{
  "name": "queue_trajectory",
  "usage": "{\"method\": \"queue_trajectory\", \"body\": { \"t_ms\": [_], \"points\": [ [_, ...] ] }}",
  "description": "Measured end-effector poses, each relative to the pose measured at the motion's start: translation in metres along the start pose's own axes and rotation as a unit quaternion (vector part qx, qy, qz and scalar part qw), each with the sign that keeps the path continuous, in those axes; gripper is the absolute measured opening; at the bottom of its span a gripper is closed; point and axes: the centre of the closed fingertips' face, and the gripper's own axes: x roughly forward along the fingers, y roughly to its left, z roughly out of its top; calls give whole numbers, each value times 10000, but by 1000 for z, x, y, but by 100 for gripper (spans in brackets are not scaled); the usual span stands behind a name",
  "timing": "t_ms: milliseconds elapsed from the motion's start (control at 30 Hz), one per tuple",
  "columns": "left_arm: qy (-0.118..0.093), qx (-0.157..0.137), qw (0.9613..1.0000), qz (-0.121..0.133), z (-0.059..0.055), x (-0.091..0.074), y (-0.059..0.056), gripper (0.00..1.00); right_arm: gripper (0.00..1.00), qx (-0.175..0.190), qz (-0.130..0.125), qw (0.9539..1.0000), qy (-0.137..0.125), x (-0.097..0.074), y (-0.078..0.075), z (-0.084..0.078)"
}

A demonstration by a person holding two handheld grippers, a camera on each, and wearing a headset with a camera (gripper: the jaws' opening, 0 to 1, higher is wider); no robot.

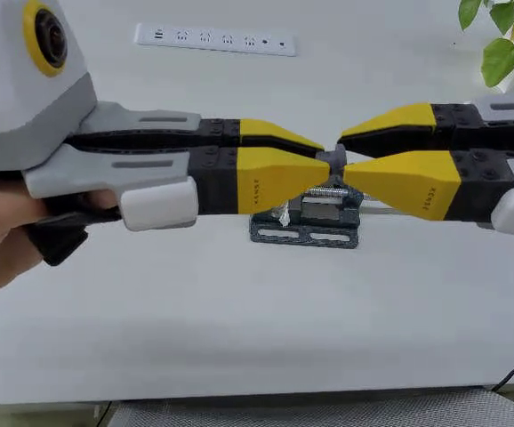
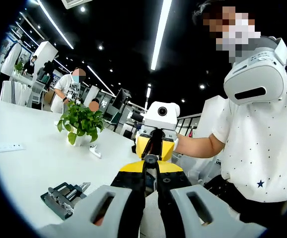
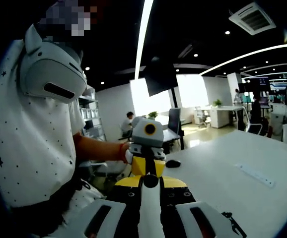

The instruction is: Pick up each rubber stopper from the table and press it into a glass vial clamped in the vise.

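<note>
Above the small vise on the white table, the left gripper and the right gripper met tip to tip. The dark grey rubber stopper was held between them in the air. The jaws of each gripper were narrowed onto it, so both seemed to pinch it from opposite sides. I judged this was a passing or re-seating of the stopper, so that it would sit straight before it goes down to the vise. A clear thing at the left end of the vise was perhaps a vial, but I could not tell. Each yellow jaw carried a short printed word, too small to read. The power strip behind showed no legible writing.
</note>
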Motion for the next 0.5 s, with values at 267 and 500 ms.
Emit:
{"method": "queue_trajectory", "body": {
  "t_ms": [267,500],
  "points": [
    [-3,-22,10000,-48,0,-1,0,3,8,-26,71,10000,51,1,3,-2],
    [-15,-57,10000,-65,-1,-3,0,3,8,-31,87,9999,67,2,4,-3]
  ]
}}
